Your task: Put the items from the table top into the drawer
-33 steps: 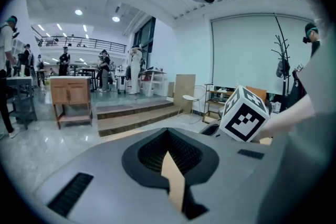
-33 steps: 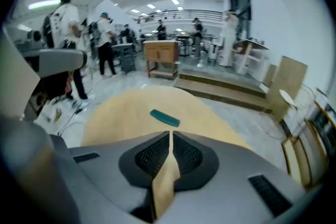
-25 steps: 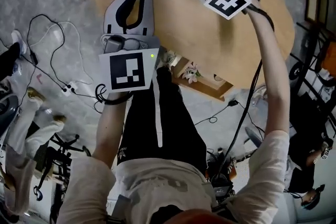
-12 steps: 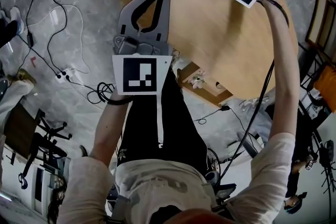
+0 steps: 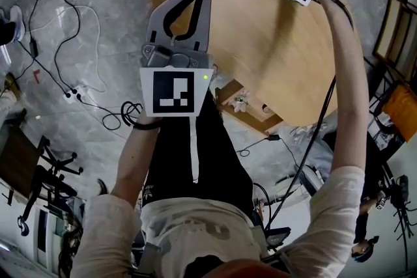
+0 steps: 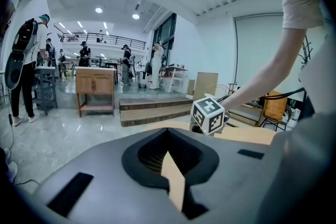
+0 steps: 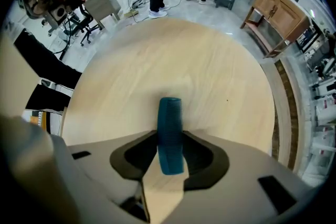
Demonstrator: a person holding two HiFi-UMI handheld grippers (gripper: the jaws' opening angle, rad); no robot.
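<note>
Low in front of the marker cube (image 6: 209,115): left gripper (image 6: 168,131), grey with black pads, jaws closed tip to tip, nothing between. Beneath and right of the cube, pale wooden table top (image 6: 252,135). Up and right of the cube, a person's bare arm (image 6: 257,78) reaching down to it. Well left of the cube, wooden cabinet (image 6: 95,89); between cabinet and cube, low wooden steps (image 6: 155,109). Farther left, person with backpack (image 6: 23,55) standing on glossy floor (image 6: 63,139).
</note>
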